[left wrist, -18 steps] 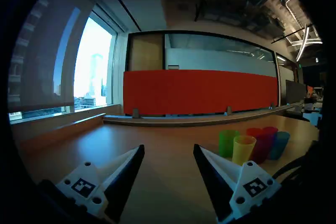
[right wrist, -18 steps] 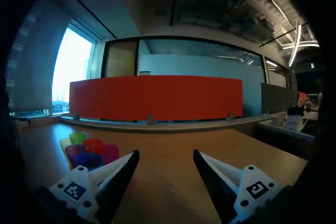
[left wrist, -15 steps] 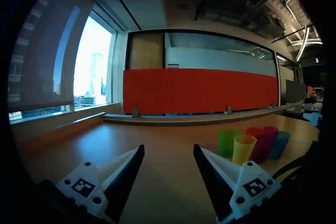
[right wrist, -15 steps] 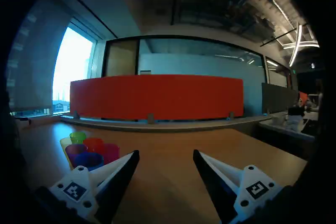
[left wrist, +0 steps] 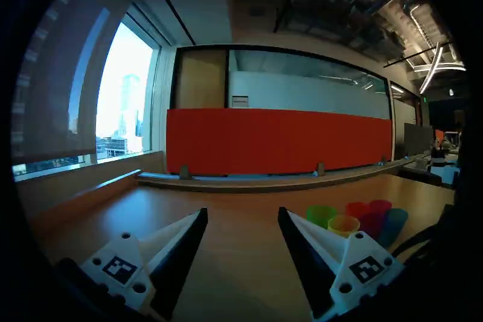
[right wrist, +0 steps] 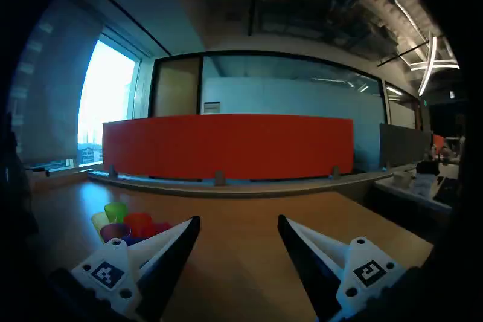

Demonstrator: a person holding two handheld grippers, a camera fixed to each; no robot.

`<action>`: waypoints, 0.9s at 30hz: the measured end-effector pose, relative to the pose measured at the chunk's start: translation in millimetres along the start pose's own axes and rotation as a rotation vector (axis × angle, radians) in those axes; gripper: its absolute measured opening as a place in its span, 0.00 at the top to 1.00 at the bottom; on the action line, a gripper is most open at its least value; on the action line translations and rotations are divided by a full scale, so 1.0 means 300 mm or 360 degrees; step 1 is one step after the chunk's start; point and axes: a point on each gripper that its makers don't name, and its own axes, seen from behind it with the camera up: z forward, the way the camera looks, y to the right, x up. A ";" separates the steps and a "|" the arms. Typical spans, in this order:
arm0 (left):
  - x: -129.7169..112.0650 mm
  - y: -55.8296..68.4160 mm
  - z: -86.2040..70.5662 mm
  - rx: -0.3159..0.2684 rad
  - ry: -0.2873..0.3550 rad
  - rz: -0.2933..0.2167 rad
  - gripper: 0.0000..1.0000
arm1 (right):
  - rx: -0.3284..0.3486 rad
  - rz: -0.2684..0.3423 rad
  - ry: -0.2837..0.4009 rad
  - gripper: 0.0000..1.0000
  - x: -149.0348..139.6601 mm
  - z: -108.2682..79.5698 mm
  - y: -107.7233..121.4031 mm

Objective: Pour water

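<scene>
Left gripper view, left tool: spread wide, nothing between the fingers, low over the wooden tabletop.
Left gripper view, cups: bunched together on the tabletop, just right of the right-hand finger and apart from it; green cup and yellow cup nearest, lower parts cut off by that finger.
Right gripper view, right tool: spread just as wide, empty, over bare tabletop.
Right gripper view, cups: clustered left of the left-hand finger, bases hidden behind it, the nearest ones barely peeking over its edge.
Cup contents: impossible to tell from so low an angle.
Background: red partition along the far edge, bright window at left; far right corner too dim to make out.
</scene>
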 end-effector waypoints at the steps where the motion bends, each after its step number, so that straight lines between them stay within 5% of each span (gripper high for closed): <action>1: 0.010 0.002 0.006 -0.0007 -0.0001 0.0001 0.14 | 0.0000 -0.0003 -0.0003 0.01 0.012 0.001 0.000; 27: 0.326 0.100 0.082 -0.0250 -0.0056 0.0019 0.14 | 0.0111 0.0015 -0.0046 0.01 0.327 0.038 -0.043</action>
